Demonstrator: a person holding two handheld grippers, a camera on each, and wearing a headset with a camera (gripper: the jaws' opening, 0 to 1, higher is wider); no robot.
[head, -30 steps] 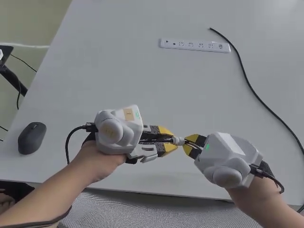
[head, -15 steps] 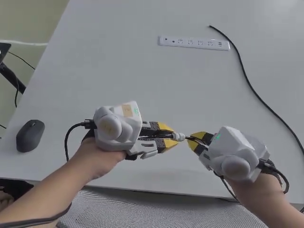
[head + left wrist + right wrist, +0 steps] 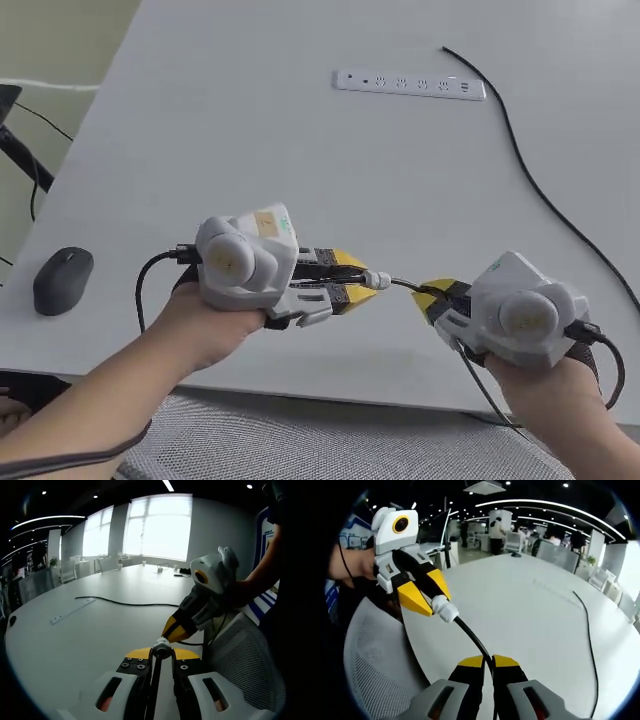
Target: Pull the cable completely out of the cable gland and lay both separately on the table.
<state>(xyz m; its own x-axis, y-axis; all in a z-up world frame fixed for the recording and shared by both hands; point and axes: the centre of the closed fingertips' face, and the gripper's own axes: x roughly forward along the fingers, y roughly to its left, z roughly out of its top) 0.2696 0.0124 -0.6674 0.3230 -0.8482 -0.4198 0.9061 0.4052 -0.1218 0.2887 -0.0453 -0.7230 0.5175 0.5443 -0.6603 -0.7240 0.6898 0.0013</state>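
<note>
Left claw (image 3: 354, 281) clamped on cable gland (image 3: 377, 281). Right claw (image 3: 430, 297), just beside the gland, pinches black cable (image 3: 404, 286) running from it, above counter (image 3: 300, 150).

left gripper (image 3: 352, 280): pale grey shell, yellow jaw tips, black frame | right gripper (image 3: 432, 293): pale grey shell, yellow jaw tips | cable gland (image 3: 377, 281): white | cable (image 3: 403, 285): black | table (image 3: 300, 150): plain light grey | power strip (image 3: 410, 85): white | mouse (image 3: 62, 280): dark grey | cord (image 3: 540, 190): black | chair mesh (image 3: 300, 440): fine grey weave
</note>
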